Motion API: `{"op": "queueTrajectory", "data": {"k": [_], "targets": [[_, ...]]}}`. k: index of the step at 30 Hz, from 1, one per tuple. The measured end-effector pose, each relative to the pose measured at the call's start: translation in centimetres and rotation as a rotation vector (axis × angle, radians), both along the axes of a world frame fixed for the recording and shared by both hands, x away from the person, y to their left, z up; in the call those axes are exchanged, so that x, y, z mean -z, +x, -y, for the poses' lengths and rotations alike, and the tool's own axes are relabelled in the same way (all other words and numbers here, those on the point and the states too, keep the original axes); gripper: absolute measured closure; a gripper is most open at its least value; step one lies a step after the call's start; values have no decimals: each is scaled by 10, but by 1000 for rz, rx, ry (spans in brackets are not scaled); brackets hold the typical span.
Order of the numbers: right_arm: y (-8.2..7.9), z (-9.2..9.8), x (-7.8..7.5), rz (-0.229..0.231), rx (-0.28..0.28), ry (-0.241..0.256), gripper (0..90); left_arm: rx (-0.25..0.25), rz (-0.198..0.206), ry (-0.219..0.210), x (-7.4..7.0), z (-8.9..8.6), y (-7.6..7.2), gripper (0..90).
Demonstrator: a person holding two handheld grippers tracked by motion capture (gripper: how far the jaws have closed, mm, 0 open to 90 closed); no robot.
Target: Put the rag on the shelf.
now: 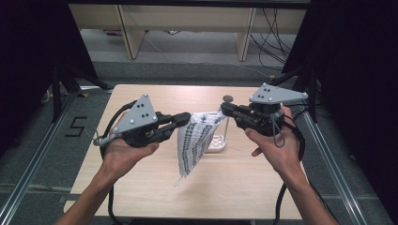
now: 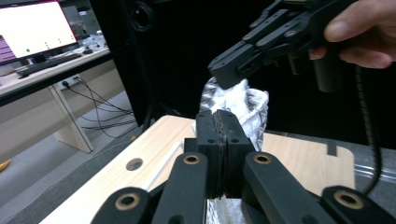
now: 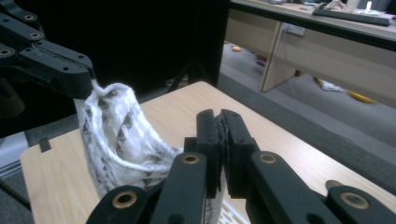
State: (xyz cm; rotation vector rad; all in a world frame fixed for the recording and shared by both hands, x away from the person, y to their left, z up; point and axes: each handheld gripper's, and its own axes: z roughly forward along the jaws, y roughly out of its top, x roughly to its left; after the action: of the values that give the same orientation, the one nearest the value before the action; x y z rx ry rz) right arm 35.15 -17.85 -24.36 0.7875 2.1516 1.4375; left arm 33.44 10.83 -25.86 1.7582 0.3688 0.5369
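From the high view, the left gripper (image 1: 184, 119) and right gripper (image 1: 224, 108) held a patterned cloth (image 1: 194, 143) stretched between them above the table (image 1: 141, 159), its tail hanging down before a white rack (image 1: 219, 142).

The left gripper view showed its jaws clamped tight on cloth (image 2: 243, 105).

The right gripper view showed the same pinch. This looked like mid-unfolding; next, a wider spread.

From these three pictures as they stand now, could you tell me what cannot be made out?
- White rack on the table, high view: mostly hidden behind the hanging patterned cloth; its contents cannot be told.
- Cloth's edge inside the left tongs, left gripper view: covered by the shut jaws.
- Same at the right tongs, right gripper view.
- Monitor, left gripper view: cut off by the edge; too blurred to read.
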Motion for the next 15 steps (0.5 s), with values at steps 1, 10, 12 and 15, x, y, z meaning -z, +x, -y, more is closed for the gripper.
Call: {"op": "queueTrajectory", "data": {"k": [1,10,12,15], "targets": [[1,1,-1,2,8,4,874,-5,2,-4,0,1,3,886],[10,14,1,-7,49,30,874,-32,-16,-28,-3,9,25,886],[10,16,1,-8,54,29,874,-33,-17,-31,-4,11,30,886],[11,18,0,0,65,24,874,-38,-22,-30,-5,16,36,886]]}}
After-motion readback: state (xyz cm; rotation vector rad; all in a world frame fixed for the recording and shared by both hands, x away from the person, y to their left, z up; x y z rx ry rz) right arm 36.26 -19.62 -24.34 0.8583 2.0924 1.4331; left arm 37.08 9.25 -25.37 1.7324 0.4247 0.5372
